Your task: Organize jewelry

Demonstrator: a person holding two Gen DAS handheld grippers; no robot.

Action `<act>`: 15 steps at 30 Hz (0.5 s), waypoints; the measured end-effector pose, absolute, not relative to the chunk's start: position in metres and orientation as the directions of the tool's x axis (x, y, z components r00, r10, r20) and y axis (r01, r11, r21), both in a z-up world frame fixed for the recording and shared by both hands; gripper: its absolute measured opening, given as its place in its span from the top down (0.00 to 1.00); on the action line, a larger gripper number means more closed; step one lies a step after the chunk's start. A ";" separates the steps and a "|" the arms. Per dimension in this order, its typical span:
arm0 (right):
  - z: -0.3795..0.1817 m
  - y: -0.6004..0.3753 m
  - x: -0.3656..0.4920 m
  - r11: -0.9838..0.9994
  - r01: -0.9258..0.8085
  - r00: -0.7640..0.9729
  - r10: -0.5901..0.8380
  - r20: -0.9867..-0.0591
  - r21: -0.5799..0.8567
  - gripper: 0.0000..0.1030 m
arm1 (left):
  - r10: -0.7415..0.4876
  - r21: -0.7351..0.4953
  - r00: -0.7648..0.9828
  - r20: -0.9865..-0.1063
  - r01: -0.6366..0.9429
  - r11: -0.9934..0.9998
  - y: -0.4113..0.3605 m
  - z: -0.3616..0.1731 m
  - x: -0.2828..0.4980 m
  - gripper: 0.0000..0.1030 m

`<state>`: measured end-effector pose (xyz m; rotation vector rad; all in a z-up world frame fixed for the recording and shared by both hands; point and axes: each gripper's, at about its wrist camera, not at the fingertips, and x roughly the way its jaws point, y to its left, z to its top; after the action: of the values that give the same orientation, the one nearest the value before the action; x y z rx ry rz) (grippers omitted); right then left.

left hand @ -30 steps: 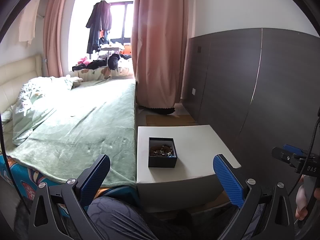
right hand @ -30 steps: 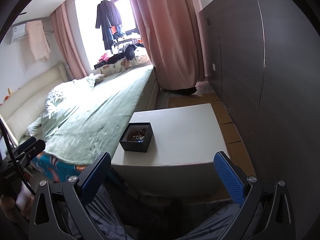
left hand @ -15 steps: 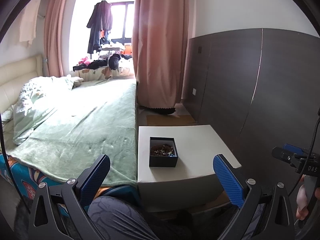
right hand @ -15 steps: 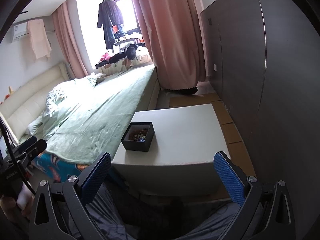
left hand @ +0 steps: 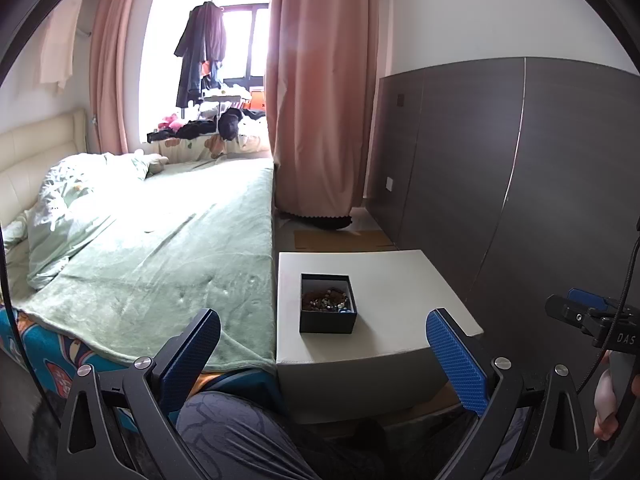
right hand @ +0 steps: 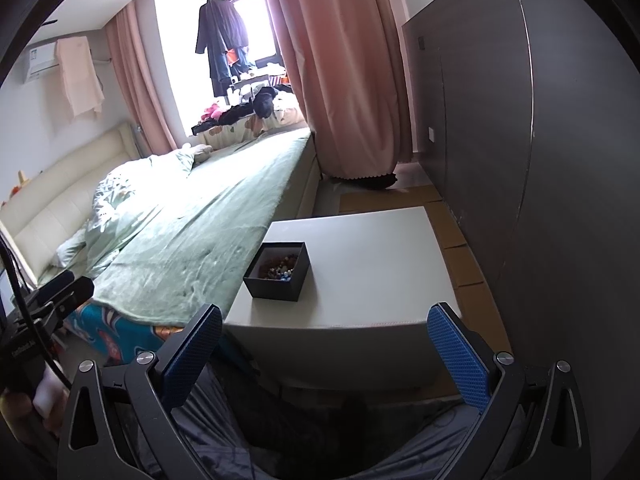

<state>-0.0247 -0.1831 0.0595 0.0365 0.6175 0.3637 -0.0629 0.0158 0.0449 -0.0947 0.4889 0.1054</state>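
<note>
Your left tongs point(left hand: 320, 354) and right tongs point(right hand: 326, 346) both hang wide apart and empty, well short of the box point(left hand: 328, 309). It sits on the counter point(left hand: 400, 280) near the bed-side edge, open-topped, with the beaded jewelry point(right hand: 280, 267) loose inside, probably easiest reached from above.

A small black square box point(left hand: 327, 312) sits open-topped and upright on the white table point(left hand: 392, 288), toward the table's left side, near the edge that runs along the bed. Its walls are matte black and plain. Inside lies a loose tangle of jewelry point(left hand: 329, 299): strands of small beads in brown, white and dark tones, with a few blue ones at the near right corner. The heap covers the floor of the box and stays below the rim. The individual pieces are too small to tell apart.
</note>
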 end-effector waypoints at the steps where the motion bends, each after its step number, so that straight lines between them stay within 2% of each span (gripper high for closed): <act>1: 0.060 -0.183 -0.025 0.936 -0.323 0.754 0.345 -0.559 0.142 0.00 | 0.079 -0.065 0.878 -0.473 -0.124 0.990 0.016 0.045 -0.063 0.00; 15: 0.059 -0.184 -0.024 0.935 -0.326 0.754 0.348 -0.558 0.143 0.00 | 0.079 -0.063 0.880 -0.468 -0.122 0.990 0.015 0.045 -0.064 0.00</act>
<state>-0.0242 -0.1839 0.0589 0.0380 0.6160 0.3678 -0.0635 0.0147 0.0452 -0.0916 0.4832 0.1051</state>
